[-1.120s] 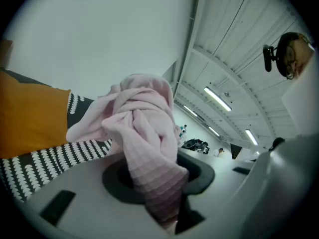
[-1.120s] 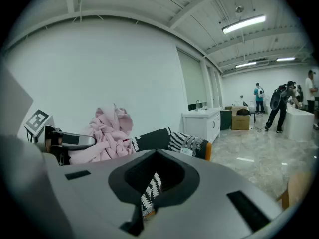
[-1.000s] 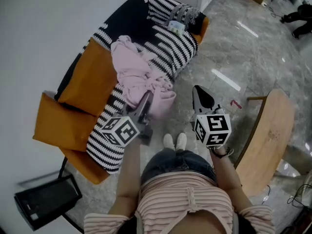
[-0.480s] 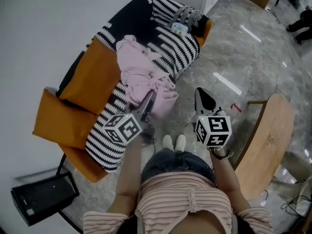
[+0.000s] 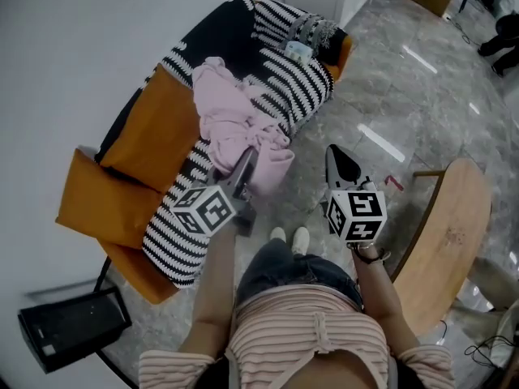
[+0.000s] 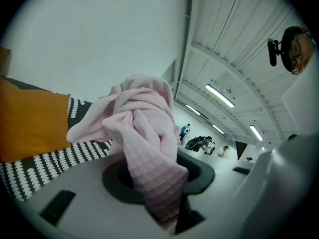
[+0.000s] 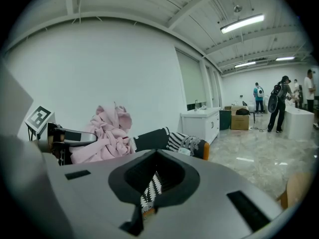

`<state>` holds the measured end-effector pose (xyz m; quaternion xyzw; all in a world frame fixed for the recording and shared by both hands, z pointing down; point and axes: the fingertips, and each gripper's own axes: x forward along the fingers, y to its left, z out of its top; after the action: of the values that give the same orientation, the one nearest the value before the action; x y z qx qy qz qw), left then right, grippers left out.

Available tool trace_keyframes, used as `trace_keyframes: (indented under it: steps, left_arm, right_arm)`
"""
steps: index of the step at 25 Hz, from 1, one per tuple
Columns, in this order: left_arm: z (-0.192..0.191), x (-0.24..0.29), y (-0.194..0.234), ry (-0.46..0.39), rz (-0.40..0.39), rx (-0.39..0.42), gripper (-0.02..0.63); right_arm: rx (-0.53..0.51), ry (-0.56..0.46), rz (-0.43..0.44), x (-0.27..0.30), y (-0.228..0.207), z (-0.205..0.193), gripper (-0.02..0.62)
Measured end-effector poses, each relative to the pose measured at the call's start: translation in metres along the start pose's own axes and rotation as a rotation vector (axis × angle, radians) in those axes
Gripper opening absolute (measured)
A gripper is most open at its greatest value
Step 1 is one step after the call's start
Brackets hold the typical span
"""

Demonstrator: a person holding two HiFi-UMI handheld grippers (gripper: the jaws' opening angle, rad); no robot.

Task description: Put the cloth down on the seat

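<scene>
Sofa (image 5: 122, 209) sits against the white wall (image 5: 73, 47): orange cushions, black-and-white striped throw (image 5: 296, 79) over the seat. Pink cloth (image 5: 231, 120) is heaped on the seat, one end trailing over the front edge. Left hand-held gripper (image 5: 243, 168) clamps that trailing end. Right hand-held gripper (image 5: 339, 164) is beside it over the grey marble floor (image 5: 405, 96), jaws together, nothing in them. Curved wooden top (image 5: 446, 233) at far right.

Left gripper view only: cloth fold pinched between the jaws. Right gripper view only: white cabinet (image 7: 202, 123) past the sofa end, people (image 7: 279, 103) far back.

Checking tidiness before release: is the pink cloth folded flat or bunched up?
Bunched up. The pink cloth lies in a twisted heap on the striped sofa seat, one end pinched in the left gripper.
</scene>
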<state>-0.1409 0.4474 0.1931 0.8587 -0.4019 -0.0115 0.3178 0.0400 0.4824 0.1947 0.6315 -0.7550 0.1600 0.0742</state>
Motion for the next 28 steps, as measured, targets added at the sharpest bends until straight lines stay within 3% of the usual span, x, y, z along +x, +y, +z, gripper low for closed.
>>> trace_keyframes:
  steps: [10,28]
  left_arm:
    - [-0.003,0.014,-0.013,-0.034,0.014,-0.032,0.147]
    - [0.029,0.06,0.008,-0.051,0.025,0.016,0.147]
  right_arm:
    - [0.002,-0.024,0.008,-0.005,-0.03,0.009,0.008]
    - [0.028,-0.021,-0.026,0.036,-0.067,0.018,0.008]
